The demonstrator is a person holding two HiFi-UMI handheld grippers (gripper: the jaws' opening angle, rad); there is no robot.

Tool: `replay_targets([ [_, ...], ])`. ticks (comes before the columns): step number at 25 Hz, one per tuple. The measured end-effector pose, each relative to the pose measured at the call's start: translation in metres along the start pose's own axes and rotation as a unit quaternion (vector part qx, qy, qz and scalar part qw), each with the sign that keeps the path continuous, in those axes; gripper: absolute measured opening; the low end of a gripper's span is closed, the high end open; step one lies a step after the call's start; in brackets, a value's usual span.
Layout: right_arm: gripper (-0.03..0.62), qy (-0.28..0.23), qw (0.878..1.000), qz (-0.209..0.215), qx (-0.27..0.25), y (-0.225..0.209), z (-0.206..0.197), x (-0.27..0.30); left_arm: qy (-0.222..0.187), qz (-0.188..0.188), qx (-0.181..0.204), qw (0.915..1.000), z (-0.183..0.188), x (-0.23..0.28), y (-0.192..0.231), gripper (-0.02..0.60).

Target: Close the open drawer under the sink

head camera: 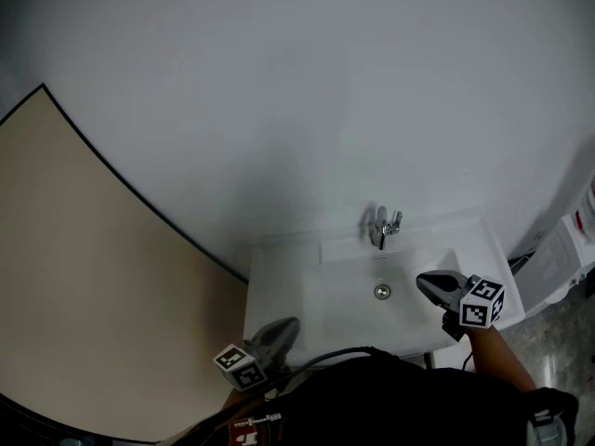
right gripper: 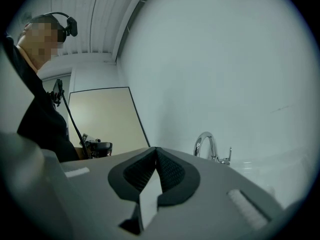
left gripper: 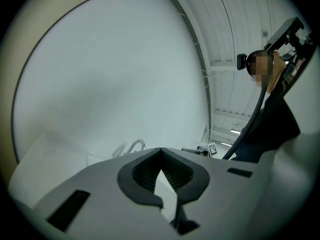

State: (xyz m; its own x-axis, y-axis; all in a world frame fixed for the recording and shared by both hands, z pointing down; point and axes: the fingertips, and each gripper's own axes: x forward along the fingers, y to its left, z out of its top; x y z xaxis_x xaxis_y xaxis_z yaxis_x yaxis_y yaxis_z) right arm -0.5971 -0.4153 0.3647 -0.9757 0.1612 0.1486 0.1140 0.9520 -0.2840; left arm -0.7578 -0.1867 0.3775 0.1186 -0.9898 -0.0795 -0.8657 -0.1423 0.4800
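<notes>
Approach stage, I judge. The left claw (head camera: 286, 325) at the sink's (head camera: 279, 272) front corner and the right claw (head camera: 426, 282) over the basin by the faucet (head camera: 381, 227) are both clenched empty. The drawer is hidden below the sink; next, a claw must drop to its front and push.

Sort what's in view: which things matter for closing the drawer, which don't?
Job: left gripper and right gripper, both shut and empty; sink; the drawer beneath it is not in view.
Idle: faucet, drain, beige panel.
</notes>
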Motion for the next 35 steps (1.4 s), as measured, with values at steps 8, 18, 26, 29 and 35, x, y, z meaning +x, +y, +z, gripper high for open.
replay_targets([
  [8,0.002,-0.03,0.997,-0.075,-0.002,0.011,0.048,0.053,0.039,-0.06,0.009,0.9974,0.07,0.007,0.067,0.0],
  [18,0.002,-0.017,0.996,-0.085,0.006,0.01,0.048,0.105,0.023,-0.088,-0.014,0.9957,0.091,0.005,0.129,0.0],
  [26,0.002,-0.001,0.999,-0.035,-0.004,-0.043,0.058,0.122,0.032,-0.024,-0.029,0.9987,0.075,0.033,0.121,0.0],
  [29,0.002,0.007,1.0,-0.002,-0.011,-0.051,0.048,0.131,0.02,0.003,-0.032,0.9993,0.076,0.036,0.116,0.0],
  [35,0.002,0.012,1.0,0.024,0.003,-0.053,0.034,0.13,0.015,0.034,-0.008,0.9993,0.082,0.026,0.103,0.0],
])
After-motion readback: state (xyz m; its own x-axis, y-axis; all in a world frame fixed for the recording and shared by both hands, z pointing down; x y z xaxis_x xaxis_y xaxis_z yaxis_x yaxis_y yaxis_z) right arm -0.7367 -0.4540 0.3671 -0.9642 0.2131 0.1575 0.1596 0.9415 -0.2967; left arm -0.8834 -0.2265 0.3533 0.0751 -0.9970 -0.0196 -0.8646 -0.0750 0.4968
